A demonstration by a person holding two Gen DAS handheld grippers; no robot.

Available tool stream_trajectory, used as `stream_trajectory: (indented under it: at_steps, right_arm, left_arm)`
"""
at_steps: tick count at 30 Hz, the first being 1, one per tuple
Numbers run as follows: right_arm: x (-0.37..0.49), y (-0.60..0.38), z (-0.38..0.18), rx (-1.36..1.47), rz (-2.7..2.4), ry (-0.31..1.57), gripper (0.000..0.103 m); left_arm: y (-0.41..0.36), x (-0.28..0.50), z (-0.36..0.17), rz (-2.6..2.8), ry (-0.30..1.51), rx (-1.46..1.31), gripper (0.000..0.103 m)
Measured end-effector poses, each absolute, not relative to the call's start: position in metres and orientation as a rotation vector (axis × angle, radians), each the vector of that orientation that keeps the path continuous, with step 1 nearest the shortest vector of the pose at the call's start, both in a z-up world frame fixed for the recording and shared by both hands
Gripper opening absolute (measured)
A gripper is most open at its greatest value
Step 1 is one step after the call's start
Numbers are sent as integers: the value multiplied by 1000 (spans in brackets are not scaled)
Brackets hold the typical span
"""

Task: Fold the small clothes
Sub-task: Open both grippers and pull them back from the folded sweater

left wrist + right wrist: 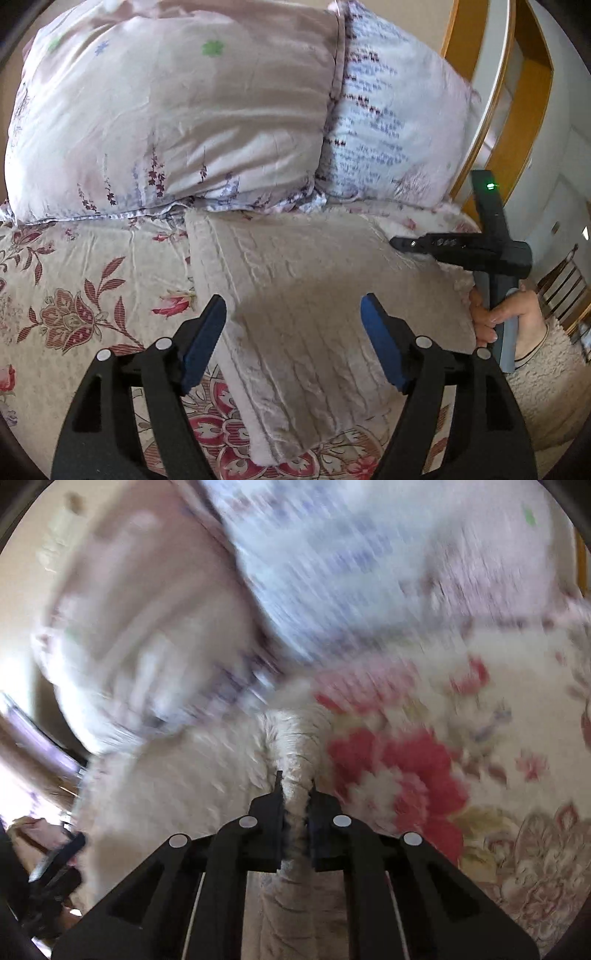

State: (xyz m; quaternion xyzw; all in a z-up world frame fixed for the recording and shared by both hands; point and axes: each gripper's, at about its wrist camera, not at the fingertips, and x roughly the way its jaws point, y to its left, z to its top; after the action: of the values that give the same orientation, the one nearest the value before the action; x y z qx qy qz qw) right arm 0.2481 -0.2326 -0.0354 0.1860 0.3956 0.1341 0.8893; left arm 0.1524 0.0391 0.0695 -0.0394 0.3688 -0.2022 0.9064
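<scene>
A cream cable-knit garment point(295, 295) lies folded into a rough rectangle on the bed, its far edge near the foot of the pillows and its near corner reaching toward the left wrist camera. Ribbed and cabled rows run along its length. In the right wrist view, which is blurred, a bunched ridge of the same knit point(295, 805) rises between the two black fingers of the right gripper point(295, 790), whose tips stand close together and pinch the fabric between them. The left wrist view shows this gripper point(406, 245) from the side at the garment's right edge, its tips resting at the cloth, a green light lit on its upright body, and its handle gripped by the person's right hand point(498, 314), with a fleecy cream sleeve point(546, 380) behind the wrist.

The left gripper point(295, 310) hangs above the near part of the garment with its fingers spread wide; the blue pads point(205, 343) face each other across bare knit and neither presses on the cloth. The garment lies under the gap, not gripped.

Beneath the garment is a bedspread point(74, 295) printed with red and maroon flowers on a pale ground. Two pillows stand against the headboard: a pinkish one point(166, 122) with lavender sprigs on the left and a pale blue patterned one point(391, 122) on the right. A wooden bed frame point(517, 110) with white and amber-coloured bands curves behind them at the upper right.
</scene>
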Motion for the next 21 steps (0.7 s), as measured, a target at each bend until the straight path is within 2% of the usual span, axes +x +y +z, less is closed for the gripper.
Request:
stream_trajectory:
  at_steps: [1, 7, 11, 13, 21]
  right_arm:
    - [247, -233, -33, 378, 273, 817, 11]
    - [210, -238, -1, 322, 264, 712, 32]
    - [179, -220, 11, 252, 351, 660, 33]
    - [168, -207, 9, 182, 361, 670, 38]
    - [146, -169, -23, -55, 298, 727, 46]
  left_arm:
    - [39, 153, 67, -417, 771, -81, 75]
    - [49, 153, 64, -383, 781, -96, 75]
    - [52, 150, 62, -319, 784, -57, 75]
    - [53, 149, 59, -302, 796, -47, 75]
    - [49, 145, 37, -241, 845, 2, 79]
